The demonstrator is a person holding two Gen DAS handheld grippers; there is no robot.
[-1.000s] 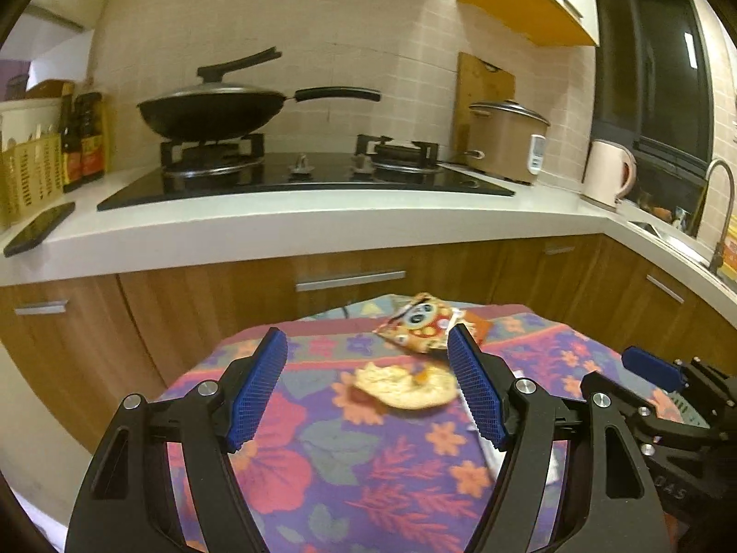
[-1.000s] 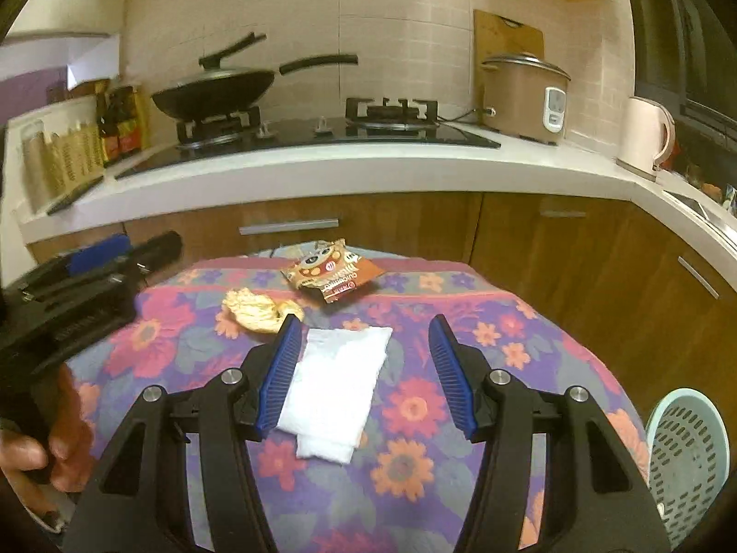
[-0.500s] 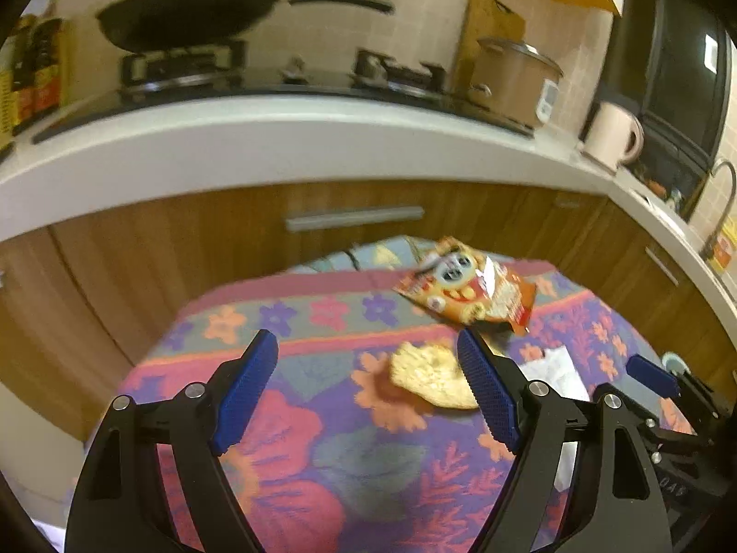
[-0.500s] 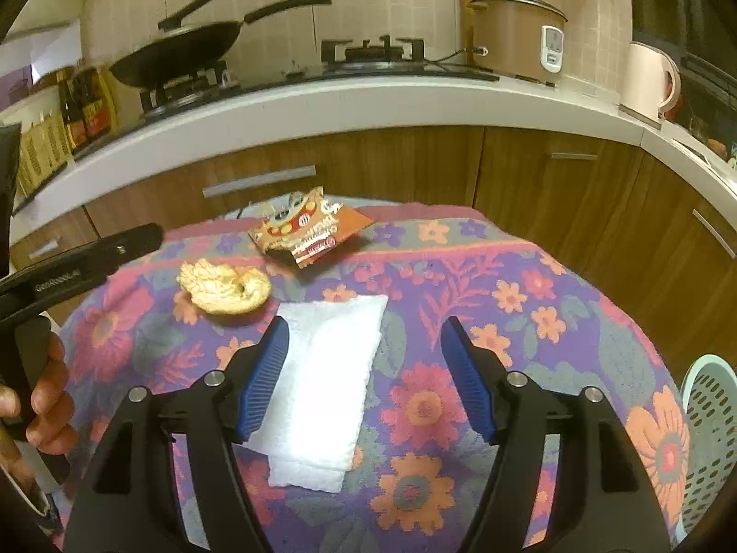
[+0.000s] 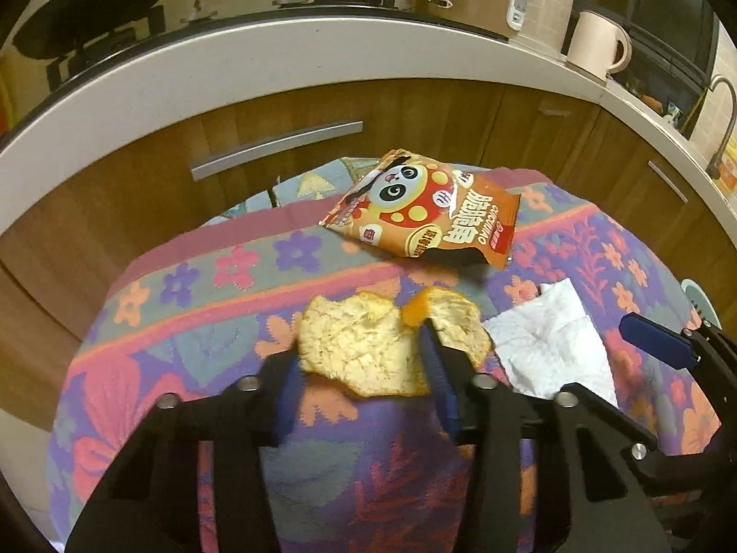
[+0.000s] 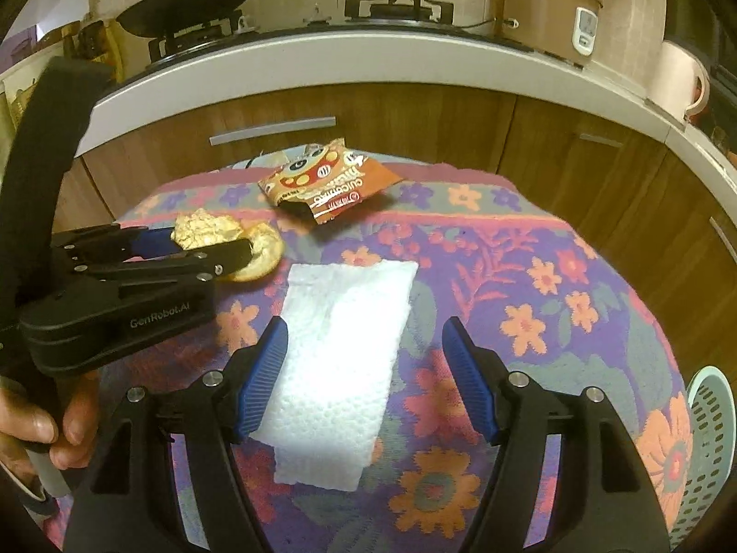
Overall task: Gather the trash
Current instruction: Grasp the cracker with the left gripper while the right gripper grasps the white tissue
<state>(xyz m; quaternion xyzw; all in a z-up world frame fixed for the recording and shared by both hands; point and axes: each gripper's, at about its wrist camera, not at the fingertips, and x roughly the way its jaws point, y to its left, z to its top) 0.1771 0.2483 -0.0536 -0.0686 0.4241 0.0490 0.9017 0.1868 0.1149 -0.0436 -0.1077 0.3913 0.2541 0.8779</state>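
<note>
My left gripper is shut on an orange peel on the floral tablecloth; part of the peel sticks out to the right of the right finger. The peel and left gripper also show in the right wrist view. An orange panda snack packet lies behind the peel, also in the right wrist view. A white paper napkin lies flat between the fingers of my open right gripper; it also shows in the left wrist view.
A light green perforated basket stands on the floor at the table's right. Wooden cabinets and a white counter with a stove, pan, rice cooker and kettle lie beyond the table.
My left gripper moved forward and down and closed on the orange peel. My right gripper moved lower over the napkin and stayed open.
</note>
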